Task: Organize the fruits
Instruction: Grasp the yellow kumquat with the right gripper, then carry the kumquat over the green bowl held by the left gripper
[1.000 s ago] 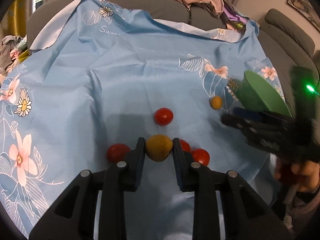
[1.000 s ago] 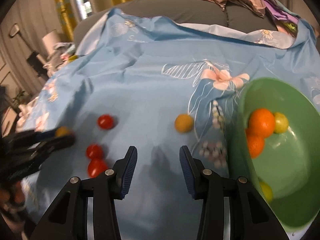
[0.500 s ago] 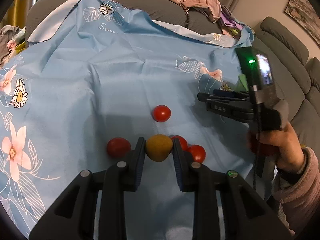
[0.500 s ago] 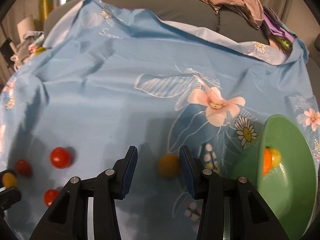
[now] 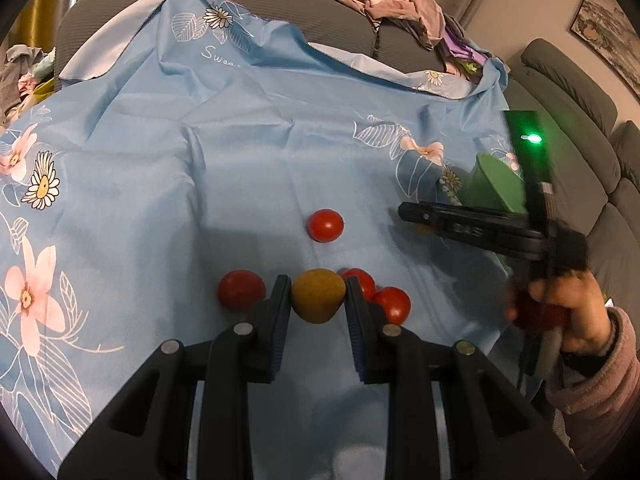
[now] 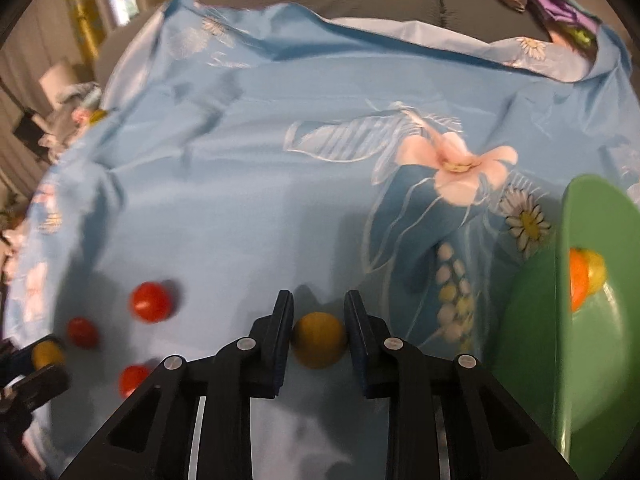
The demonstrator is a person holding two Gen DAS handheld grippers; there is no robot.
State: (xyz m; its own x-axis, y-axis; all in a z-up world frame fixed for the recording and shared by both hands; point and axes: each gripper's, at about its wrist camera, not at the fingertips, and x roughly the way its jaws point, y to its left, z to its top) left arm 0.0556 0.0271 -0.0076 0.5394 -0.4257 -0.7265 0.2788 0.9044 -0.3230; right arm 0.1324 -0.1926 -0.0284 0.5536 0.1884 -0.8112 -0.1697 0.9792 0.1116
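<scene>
**Fruits gripped on both sides**

Fruits lie on the blue floral cloth point(image 5: 248, 152). Left gripper point(image 5: 318, 300) is clenched on a yellow fruit point(image 5: 318, 295), with red tomatoes point(image 5: 325, 225) near and beside it. Right gripper point(image 6: 319, 330) is clamped on a second yellow fruit point(image 6: 319, 339). Green bowl point(image 6: 532, 320) at right holds orange and yellow fruit.

Grey sofa point(image 5: 568, 92), yellow curtains point(image 6: 86, 12), framed pic point(image 5: 612, 28).
</scene>
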